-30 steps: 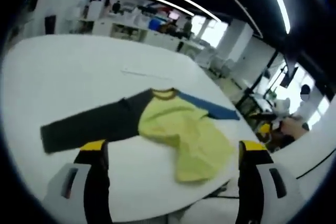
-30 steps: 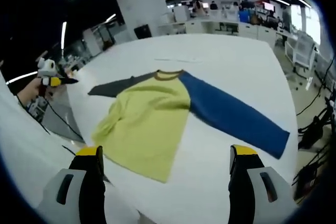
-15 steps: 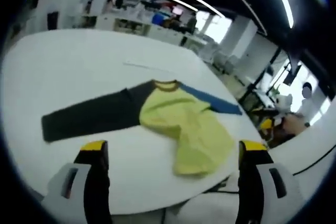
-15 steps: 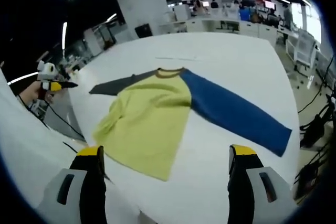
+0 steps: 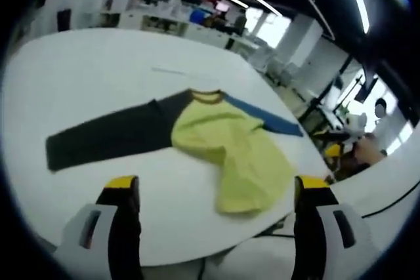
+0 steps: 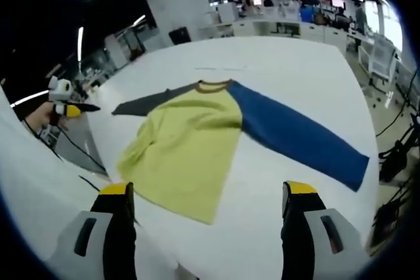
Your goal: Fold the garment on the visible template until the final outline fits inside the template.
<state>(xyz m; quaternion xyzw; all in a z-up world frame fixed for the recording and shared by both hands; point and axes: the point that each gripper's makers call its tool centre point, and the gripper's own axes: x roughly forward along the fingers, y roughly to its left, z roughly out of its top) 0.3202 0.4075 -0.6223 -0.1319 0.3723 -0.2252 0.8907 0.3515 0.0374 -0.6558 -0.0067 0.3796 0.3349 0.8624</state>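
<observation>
Shirt [image 6: 197, 142] flat near table [image 6: 295, 70] edge, both tongs [image 6: 203, 208] agape

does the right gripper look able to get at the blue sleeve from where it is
Probably yes. The right gripper is open and holds nothing, and the long blue fabric sleeve lies flat and stretched out on the white table ahead of it, with nothing lying on it or between them.

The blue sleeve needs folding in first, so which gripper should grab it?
Probably right. In the right gripper view the blue sleeve lies just ahead of the open right gripper; in the left gripper view it lies far across the shirt.
</observation>
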